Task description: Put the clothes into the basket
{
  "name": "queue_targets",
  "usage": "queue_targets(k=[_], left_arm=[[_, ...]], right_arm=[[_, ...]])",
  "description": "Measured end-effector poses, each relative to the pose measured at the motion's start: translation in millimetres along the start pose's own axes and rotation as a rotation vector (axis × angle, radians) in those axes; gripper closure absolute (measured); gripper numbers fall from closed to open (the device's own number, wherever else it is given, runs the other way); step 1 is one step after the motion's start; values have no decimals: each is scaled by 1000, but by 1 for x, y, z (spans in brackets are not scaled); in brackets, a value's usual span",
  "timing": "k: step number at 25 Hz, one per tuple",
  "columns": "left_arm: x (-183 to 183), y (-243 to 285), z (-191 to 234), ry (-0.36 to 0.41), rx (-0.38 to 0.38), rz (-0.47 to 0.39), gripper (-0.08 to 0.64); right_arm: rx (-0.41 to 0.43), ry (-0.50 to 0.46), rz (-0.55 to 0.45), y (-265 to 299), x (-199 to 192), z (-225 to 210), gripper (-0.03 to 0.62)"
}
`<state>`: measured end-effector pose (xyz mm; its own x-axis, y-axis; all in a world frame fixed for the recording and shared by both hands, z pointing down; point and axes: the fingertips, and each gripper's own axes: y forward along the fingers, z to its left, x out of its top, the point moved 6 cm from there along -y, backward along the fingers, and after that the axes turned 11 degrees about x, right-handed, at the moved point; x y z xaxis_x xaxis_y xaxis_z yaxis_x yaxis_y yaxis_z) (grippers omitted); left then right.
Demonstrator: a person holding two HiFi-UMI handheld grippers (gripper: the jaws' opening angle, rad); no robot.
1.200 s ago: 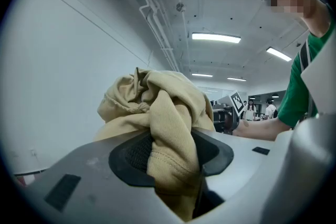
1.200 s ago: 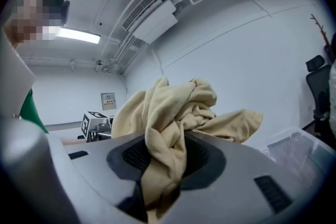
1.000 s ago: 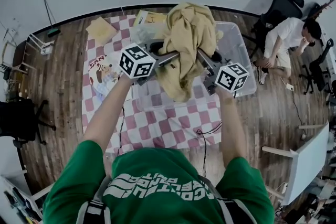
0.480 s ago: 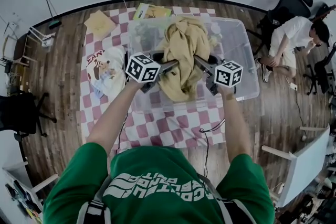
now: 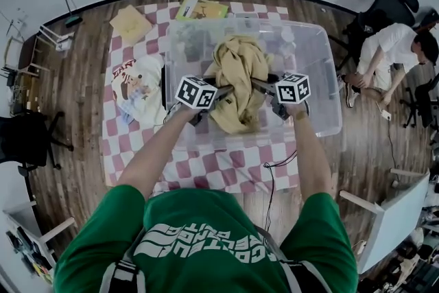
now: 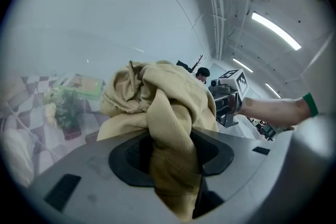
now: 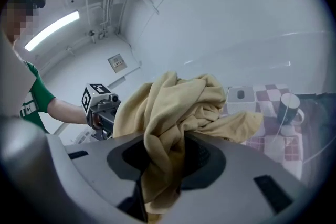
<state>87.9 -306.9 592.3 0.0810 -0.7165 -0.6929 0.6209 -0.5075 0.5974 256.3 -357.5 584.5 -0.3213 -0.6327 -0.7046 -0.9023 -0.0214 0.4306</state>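
A bunched tan garment (image 5: 238, 82) hangs between both grippers over the clear plastic basket (image 5: 322, 89). My left gripper (image 5: 221, 91) is shut on a fold of the tan garment (image 6: 176, 134) from the left side. From the right, my right gripper (image 5: 259, 85) is shut on another fold of the tan garment (image 7: 163, 136). The cloth's lower part drapes down inside the basket's near half. A white printed shirt (image 5: 137, 87) lies on the checked mat (image 5: 226, 168) left of the basket.
A yellow cloth (image 5: 131, 22) and a green-yellow booklet (image 5: 200, 9) lie at the mat's far edge. A cable (image 5: 274, 168) trails over the mat's near right. A seated person (image 5: 391, 51) and black chairs are at the right; a white table (image 5: 401, 216) stands near right.
Both grippers have lowered the tan garment from above the basket down into it, and have come closer together. The head view has shifted slightly.
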Motion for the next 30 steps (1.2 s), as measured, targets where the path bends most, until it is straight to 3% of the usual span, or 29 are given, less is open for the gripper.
queue_targets(k=[6, 10, 17, 30], left_arm=[[-26, 21, 13, -60, 49, 87, 377], [-47, 36, 17, -66, 97, 168, 379], [-70, 49, 20, -76, 122, 226, 382], [-73, 48, 19, -48, 125, 229, 383]], right_arm=[[38, 67, 110, 22, -25, -29, 445], [46, 133, 184, 36, -48, -45, 445], [53, 192, 270, 52, -70, -58, 445], [54, 221, 257, 48, -75, -61, 418]])
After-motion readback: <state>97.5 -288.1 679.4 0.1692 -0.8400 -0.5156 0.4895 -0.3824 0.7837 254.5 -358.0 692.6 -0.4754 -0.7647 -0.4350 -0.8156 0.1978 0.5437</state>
